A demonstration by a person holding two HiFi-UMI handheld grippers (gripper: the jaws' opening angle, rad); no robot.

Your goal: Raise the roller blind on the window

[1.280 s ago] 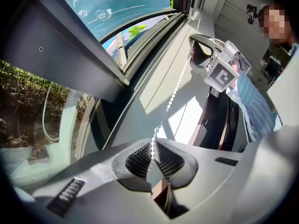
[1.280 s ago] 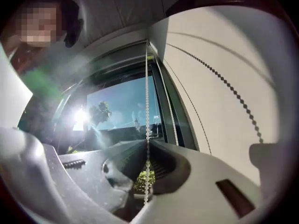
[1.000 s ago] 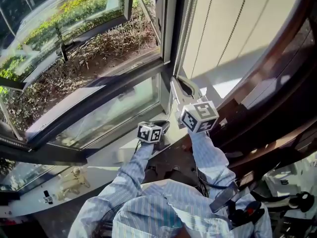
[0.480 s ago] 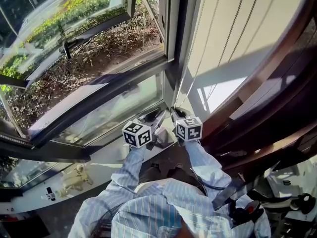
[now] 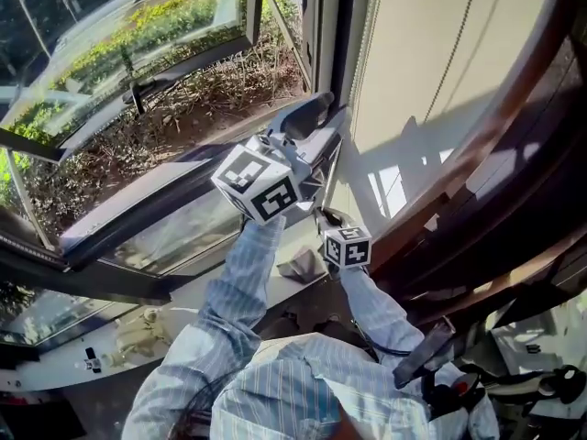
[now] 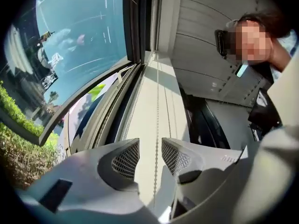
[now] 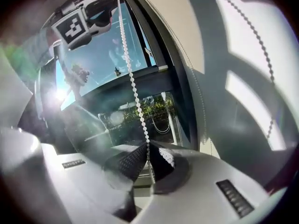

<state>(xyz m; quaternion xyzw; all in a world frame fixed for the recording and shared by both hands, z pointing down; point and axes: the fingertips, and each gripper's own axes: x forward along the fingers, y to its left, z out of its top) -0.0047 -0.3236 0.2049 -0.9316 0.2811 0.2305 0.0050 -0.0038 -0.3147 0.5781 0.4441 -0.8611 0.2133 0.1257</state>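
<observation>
The jaws of the right gripper (image 7: 148,154) are pressed together on the white plastic bead chain (image 7: 132,85), which runs straight up from them. The jaws of the left gripper (image 6: 150,146) have just been opening and stand spread, with the same chain passing through the gap (touching neither pad, as far as can be seen). The left gripper is held higher, beside the dark window frame (image 5: 323,35). The cream fabric roller blind (image 5: 413,53) hangs just right of that frame.
</observation>
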